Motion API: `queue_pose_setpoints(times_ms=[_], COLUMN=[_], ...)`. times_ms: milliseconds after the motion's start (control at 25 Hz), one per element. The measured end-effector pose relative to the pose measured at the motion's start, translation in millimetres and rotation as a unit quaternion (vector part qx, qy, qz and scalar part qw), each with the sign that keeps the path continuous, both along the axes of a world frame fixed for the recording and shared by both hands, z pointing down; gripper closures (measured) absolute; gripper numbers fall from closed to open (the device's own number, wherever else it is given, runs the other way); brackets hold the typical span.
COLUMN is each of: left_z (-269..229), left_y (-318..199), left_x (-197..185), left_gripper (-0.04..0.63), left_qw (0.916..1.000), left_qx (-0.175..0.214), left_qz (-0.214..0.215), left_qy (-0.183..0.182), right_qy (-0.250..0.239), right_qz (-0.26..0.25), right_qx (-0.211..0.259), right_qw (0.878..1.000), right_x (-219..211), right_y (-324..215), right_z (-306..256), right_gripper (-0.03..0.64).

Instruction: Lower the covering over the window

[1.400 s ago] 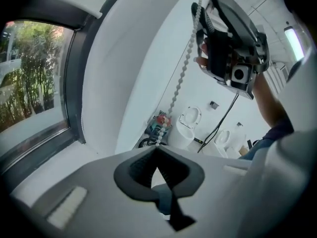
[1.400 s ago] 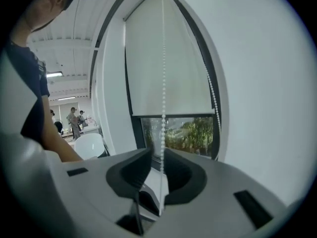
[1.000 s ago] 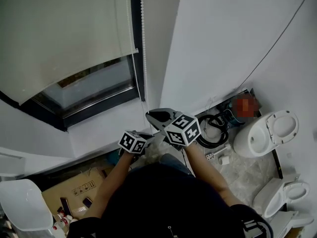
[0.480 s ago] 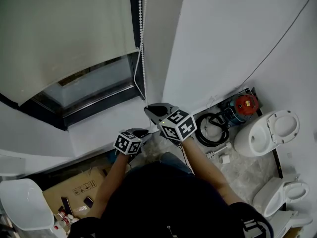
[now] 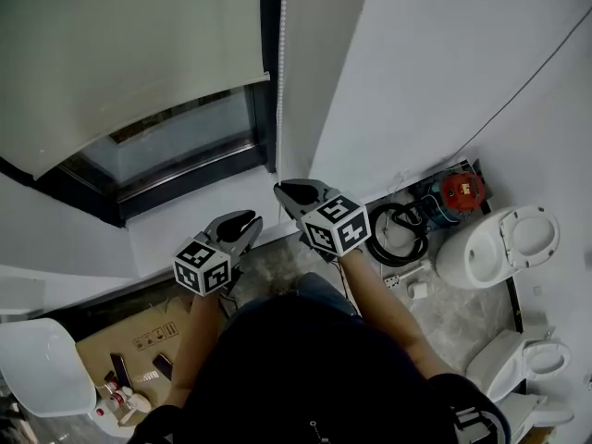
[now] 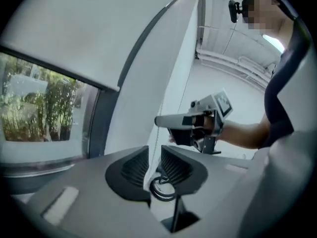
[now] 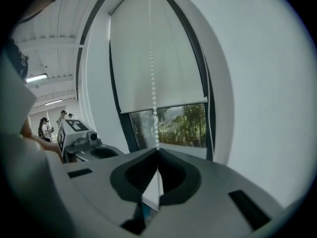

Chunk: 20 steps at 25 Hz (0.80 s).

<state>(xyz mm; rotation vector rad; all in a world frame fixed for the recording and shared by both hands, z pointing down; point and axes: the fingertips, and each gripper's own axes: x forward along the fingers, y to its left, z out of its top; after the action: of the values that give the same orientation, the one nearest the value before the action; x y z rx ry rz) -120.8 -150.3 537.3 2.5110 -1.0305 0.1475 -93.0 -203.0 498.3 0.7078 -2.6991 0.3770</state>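
A pale roller blind (image 5: 120,63) covers the upper part of the window, and bare glass (image 5: 185,137) shows below its bottom edge. A white bead chain (image 5: 280,81) hangs down the frame at the blind's right side. My right gripper (image 5: 285,191) is shut on this chain; in the right gripper view the beads (image 7: 153,108) run straight down into the closed jaws (image 7: 158,151). My left gripper (image 5: 248,218) sits lower and to the left. Its jaws (image 6: 154,150) have just been opening; a thin strand (image 6: 160,123) of the chain passes through the gap unpressed.
Dark window frame (image 5: 268,109) beside the white wall. On the floor below: two white toilets (image 5: 504,243) (image 5: 527,359), a coiled black hose (image 5: 398,234), a red device (image 5: 460,191), a cardboard box (image 5: 129,350) and a white seat (image 5: 37,368).
My left gripper has risen from low beside the right one toward the window sill, and its jaws have parted. The right gripper has stayed on the chain.
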Motion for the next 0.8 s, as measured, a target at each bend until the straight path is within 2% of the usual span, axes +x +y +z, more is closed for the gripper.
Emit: queue_pose_setpoints(times_ms=[80,120,160,280,400,560,800], left_z=[-24.4,-37.7,-50.5,-84.0,-114.9,-149.8,-204.8], left_y=[-7.0,-9.7,-11.9,-20.0,-27.3,-33.4,-37.4], left_x=[-9.1,-12.2,-14.3,-18.9,-18.9,-22.4,-44.1], left_gripper=[0.536,0.574,0.584,0.584,0.584,0.584,0.583], left_qw=[0.9990,0.9978,0.9964,0.9907,0.9842,0.9741,0.9463], left_qx=[0.034,0.052,0.069,0.110,0.144,0.181,0.239], left_qz=[-0.028,-0.039,-0.048,-0.071,-0.087,-0.118,-0.201], left_qy=[-0.005,-0.008,-0.011,-0.035,-0.054,-0.069,-0.084], right_qy=[0.006,0.011,0.017,0.042,0.026,0.002,-0.034], right_qz=[0.008,0.014,0.021,0.062,0.114,0.182,0.225], right_qx=[0.013,0.021,0.031,0.072,0.111,0.186,0.273], right_qw=[1.000,1.000,0.999,0.995,0.987,0.965,0.935], right_x=[0.8,1.8,3.0,10.6,24.5,48.5,72.4], right_y=[-1.6,-2.6,-4.0,-12.4,-20.5,-26.6,-18.9], right_z=[-0.4,-0.9,-1.9,-11.0,-38.6,-94.4,-178.7], right_gripper=[0.603,0.603,0.603,0.601,0.601,0.601,0.601])
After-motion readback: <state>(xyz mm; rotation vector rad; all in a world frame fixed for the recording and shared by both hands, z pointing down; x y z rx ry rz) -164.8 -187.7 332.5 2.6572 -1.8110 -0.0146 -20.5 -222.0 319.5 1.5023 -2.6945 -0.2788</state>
